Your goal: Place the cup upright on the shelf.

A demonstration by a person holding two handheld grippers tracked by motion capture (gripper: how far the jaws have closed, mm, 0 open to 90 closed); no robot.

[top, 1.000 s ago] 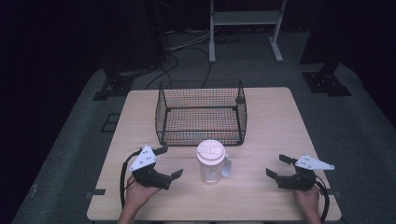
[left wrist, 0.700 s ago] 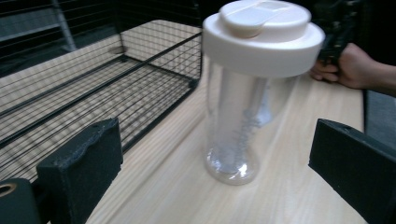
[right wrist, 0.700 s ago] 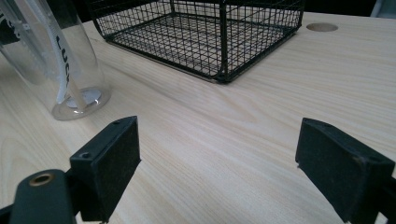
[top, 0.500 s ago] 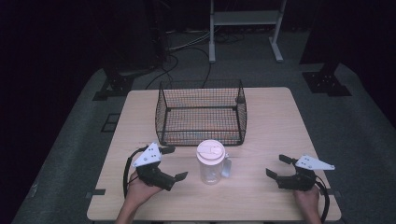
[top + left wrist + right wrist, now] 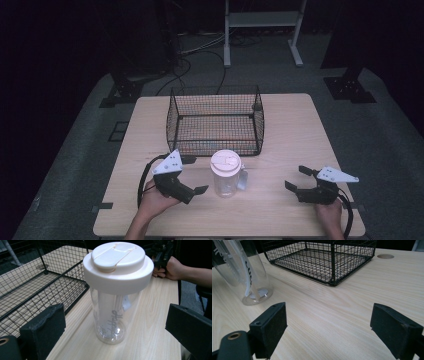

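A clear plastic bottle [image 5: 226,172] with a cream lid stands upright on the wooden table [image 5: 280,210], just in front of a black wire basket [image 5: 215,120]. My left gripper [image 5: 196,175] is open, close to the bottle's left side. In the left gripper view the bottle [image 5: 112,302] stands between and just beyond the two black pads [image 5: 43,327], untouched. My right gripper [image 5: 296,178] is open near the table's front right, well apart from the bottle. The right gripper view has the bottle [image 5: 242,272] at far left and nothing between the jaws.
The basket [image 5: 324,257] is empty and open at the top. A round cable hole [image 5: 385,256] sits in the table beyond it. Bare wood lies between the bottle and the right gripper. A desk frame and cables stand on the dark floor behind.
My left gripper has crept a little to the right, closer to the bottle. The right gripper and the bottle have stayed put.
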